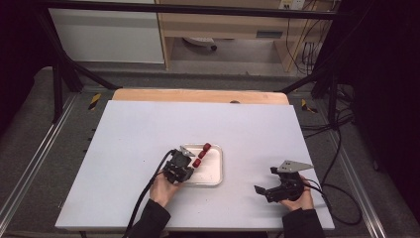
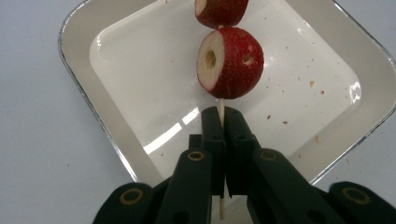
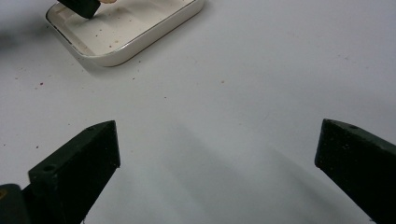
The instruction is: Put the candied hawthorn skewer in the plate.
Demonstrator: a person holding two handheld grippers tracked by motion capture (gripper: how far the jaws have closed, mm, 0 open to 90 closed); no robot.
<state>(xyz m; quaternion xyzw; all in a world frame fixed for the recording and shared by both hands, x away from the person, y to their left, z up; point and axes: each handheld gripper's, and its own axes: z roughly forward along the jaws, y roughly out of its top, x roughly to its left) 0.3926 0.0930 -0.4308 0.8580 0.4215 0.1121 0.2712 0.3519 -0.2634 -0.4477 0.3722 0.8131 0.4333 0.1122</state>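
A thin wooden skewer (image 2: 221, 109) carries red strawberries (image 2: 230, 62) and hangs over a white square tray (image 2: 116, 126). My left gripper (image 2: 221, 122) is shut on the skewer's bare lower end. In the high view the left gripper (image 1: 180, 166) sits at the tray's (image 1: 214, 176) left edge, with three red strawberries (image 1: 202, 154) in a line over the tray. My right gripper (image 1: 263, 191) rests low over the table to the right of the tray, open. Its two jaws stand wide apart with bare table between them (image 3: 219, 154).
The white table top (image 1: 148, 134) has free room on all sides of the tray. A wooden strip (image 1: 198, 95) runs along its far edge. Small crumbs dot the tray corner (image 3: 140, 39) and the table near it. Black cables trail off the right side (image 1: 341, 193).
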